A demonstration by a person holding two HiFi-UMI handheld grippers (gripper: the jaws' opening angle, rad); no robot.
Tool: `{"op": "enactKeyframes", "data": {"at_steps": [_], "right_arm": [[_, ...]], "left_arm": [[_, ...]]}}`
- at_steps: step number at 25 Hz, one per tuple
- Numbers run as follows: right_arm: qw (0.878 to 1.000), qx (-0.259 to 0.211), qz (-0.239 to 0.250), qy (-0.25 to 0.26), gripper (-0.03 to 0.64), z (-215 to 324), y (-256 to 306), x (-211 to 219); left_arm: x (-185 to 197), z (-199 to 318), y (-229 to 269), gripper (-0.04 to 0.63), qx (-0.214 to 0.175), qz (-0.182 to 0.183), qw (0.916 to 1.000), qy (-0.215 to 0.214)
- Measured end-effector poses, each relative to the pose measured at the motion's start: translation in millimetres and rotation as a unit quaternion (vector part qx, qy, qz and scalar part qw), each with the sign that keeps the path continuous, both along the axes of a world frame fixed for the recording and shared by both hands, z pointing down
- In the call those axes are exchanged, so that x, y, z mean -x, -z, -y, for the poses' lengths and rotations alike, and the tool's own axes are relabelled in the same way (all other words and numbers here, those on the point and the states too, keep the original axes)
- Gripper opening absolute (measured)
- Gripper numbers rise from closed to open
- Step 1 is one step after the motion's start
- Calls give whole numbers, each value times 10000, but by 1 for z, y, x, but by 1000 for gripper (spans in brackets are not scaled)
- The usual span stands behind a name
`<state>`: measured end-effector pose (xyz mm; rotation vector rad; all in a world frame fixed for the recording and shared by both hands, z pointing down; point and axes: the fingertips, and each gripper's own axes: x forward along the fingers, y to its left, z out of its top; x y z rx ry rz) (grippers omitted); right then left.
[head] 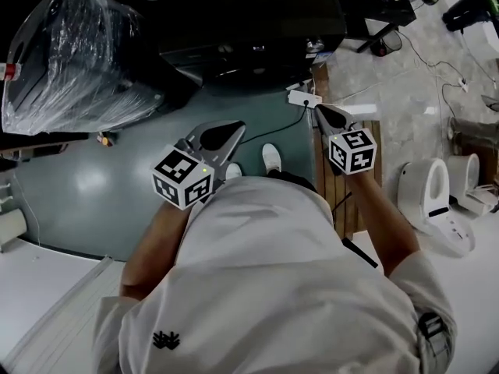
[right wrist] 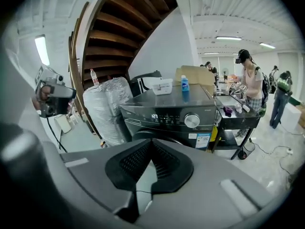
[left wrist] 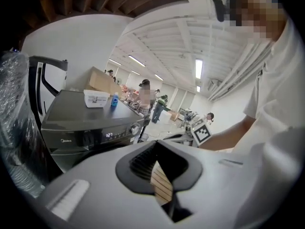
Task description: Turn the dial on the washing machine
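Right tool closed; dial small, distant.

Both arms held forward — left tongs and right tongs closed, empty.

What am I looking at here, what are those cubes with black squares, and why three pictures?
A person holds a grasping tool in each hand: the left gripper and right gripper. The marked cubes are part of them. One picture looks down from a camera on the person's head; the other two come from cameras riding on the grippers. Both grippers are shut and hold nothing. Ahead stands a dark washing machine with a round dial; a white box and a blue bottle sit on top.
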<state>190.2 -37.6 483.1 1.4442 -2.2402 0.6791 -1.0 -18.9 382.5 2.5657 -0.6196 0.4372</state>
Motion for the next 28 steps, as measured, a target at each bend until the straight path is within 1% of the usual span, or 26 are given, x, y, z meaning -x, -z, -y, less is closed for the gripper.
{"op": "enactKeyframes", "data": {"at_steps": [3, 5, 7, 11, 15, 20, 28], "right_arm": [[9999, -110, 2, -56, 3, -22, 19, 20], [9997, -195, -136, -2, 3, -37, 27, 35], [9991, -278, -298, 114, 2, -52, 32, 54], [9986, -342, -378, 154, 3, -74, 38, 86], [9980, -459, -425, 96, 2, -88, 46, 112], [9975, -565, -410, -81, 2, -102, 53, 138], [9974, -598, -402, -81, 2, -115, 64, 165]], "left_arm": [[21, -5, -1, 55, 50, -47, 10000, -40], [36, -9, -4, 55, 86, -49, 9999, -44], [50, -13, -8, 55, 87, 4, 9999, -53], [70, -24, -14, 55, -52, 174, 9996, -225], [90, -35, -15, 55, -33, 27, 9994, -335], [115, -48, -22, 55, -20, -29, 9990, -451], [143, -59, -27, 55, 57, -93, 9991, -398]]}}
